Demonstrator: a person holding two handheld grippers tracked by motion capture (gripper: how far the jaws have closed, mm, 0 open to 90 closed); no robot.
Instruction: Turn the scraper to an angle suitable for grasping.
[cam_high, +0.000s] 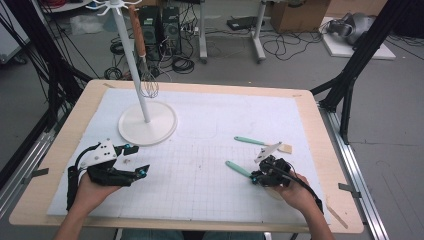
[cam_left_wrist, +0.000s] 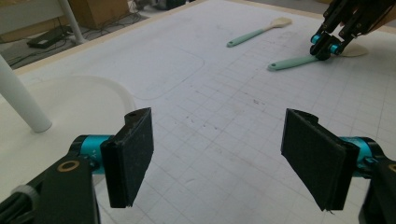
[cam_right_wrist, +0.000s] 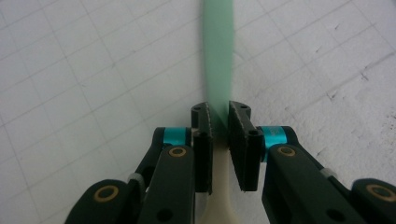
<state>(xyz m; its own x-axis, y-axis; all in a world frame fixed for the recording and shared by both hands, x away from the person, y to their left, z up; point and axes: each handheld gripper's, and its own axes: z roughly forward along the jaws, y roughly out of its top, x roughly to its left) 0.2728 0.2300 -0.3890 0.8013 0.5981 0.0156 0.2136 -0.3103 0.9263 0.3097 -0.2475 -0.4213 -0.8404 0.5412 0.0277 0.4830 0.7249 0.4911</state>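
Right gripper (cam_right_wrist: 219, 122), jaws nearly shut, clasped a spatula (cam_right_wrist: 217, 60) with mint-green handle and cream blade; left gripper (cam_left_wrist: 217, 156) stood wide, empty.

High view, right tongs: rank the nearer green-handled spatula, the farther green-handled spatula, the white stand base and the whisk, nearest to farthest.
1. Nearer green-handled spatula, between the right tongs, at their tips.
2. Farther green-handled spatula, just beyond, toward the table's far side.
3. White stand base, far left of the mat.
4. Whisk, hanging from the stand, past the base.
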